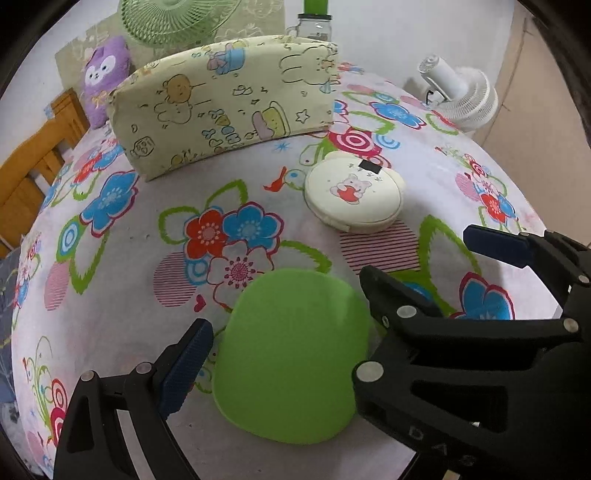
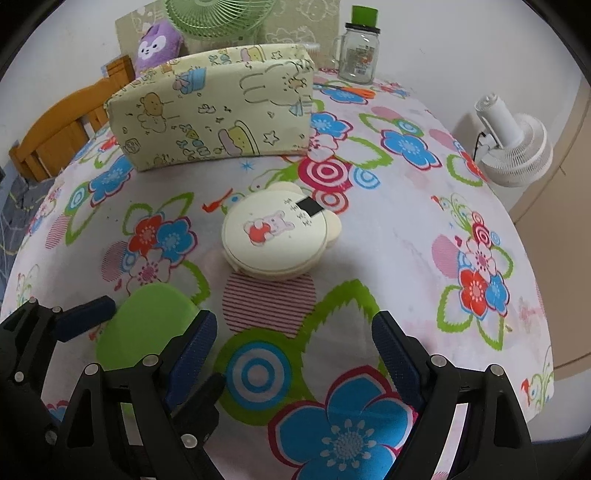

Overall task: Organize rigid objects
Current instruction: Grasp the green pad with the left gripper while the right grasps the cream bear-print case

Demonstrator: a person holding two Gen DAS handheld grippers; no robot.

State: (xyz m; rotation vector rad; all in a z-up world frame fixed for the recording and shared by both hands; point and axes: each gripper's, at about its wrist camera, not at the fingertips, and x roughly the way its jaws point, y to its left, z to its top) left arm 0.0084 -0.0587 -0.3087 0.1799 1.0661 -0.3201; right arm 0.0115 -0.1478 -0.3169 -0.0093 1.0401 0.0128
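Note:
A flat green disc lies on the flowered tablecloth. It sits between the fingers of my left gripper, which stands open; a narrow gap shows beside its left pad. My right gripper crosses in front of the left gripper's right finger and hides it. In the right wrist view my right gripper is open over bare cloth with nothing between its fingers. The green disc is at its left, flanked by the left gripper's pads. A cream round case with a bunny picture lies ahead.
A pale yellow cartoon-print pouch stands across the back. Behind it are a glass jar with a green lid, orange scissors, a green fan and a purple plush. A white fan stands beyond the right edge, a wooden chair at left.

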